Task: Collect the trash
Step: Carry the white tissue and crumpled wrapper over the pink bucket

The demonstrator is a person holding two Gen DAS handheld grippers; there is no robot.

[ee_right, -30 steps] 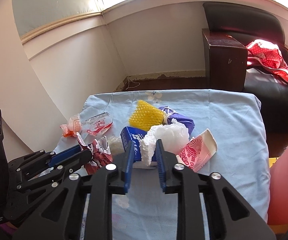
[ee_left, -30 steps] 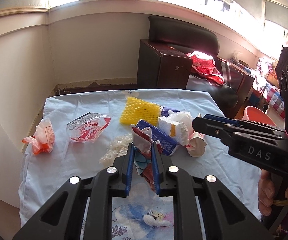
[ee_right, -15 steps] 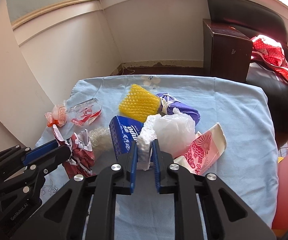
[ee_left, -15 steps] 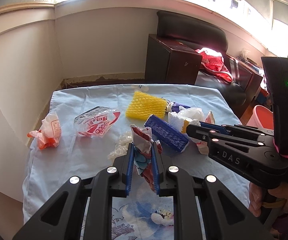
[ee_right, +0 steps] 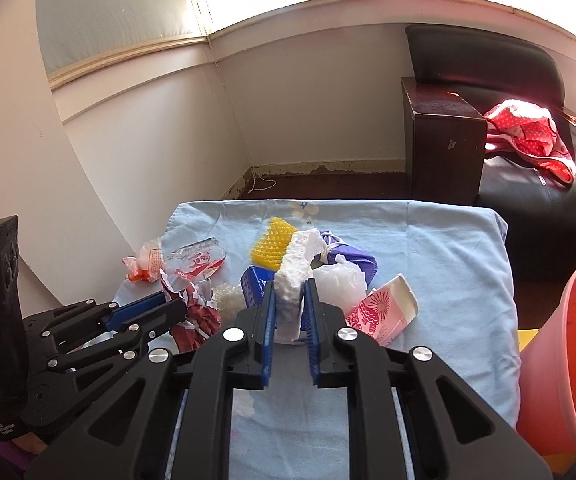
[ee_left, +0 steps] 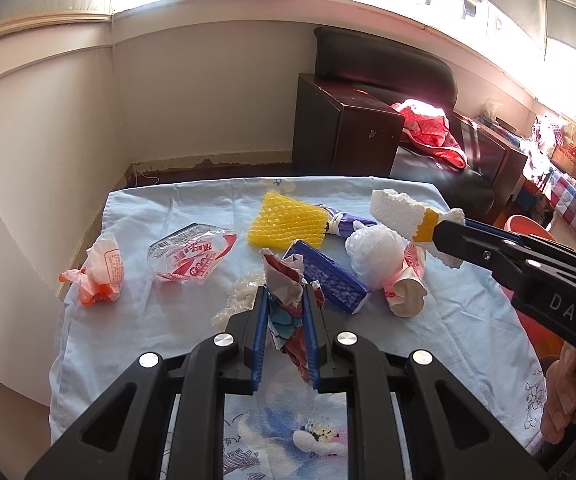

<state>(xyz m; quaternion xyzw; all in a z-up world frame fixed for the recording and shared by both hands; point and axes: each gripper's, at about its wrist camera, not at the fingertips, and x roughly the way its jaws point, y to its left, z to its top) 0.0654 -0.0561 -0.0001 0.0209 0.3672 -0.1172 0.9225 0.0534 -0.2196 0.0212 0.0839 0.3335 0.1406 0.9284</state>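
Observation:
My left gripper [ee_left: 286, 289] is shut on a crumpled red, white and blue wrapper [ee_left: 282, 272], held just above the blue-clothed table [ee_left: 148, 320]. In the right wrist view the same wrapper [ee_right: 196, 312] hangs from that gripper [ee_right: 176, 305] at the left. My right gripper [ee_right: 289, 285] is shut on a white foam piece [ee_right: 299, 252], lifted above the pile. From the left wrist camera the foam piece [ee_left: 397, 212], with an orange band, sticks out of the right gripper [ee_left: 445, 226] in the air at the right.
On the cloth lie a yellow foam net [ee_left: 288, 220], a blue box [ee_left: 327, 276], a white plastic bag [ee_left: 373, 252], a pink paper cup [ee_left: 407, 296], a purple bag [ee_left: 343, 224], a clear red-printed wrapper [ee_left: 190, 256] and an orange-white bag [ee_left: 100, 276]. An orange-pink bin [ee_right: 567, 340] stands right of the table.
My right gripper closed on the white foam piece and raised it off the pile. The left gripper kept still with its wrapper.

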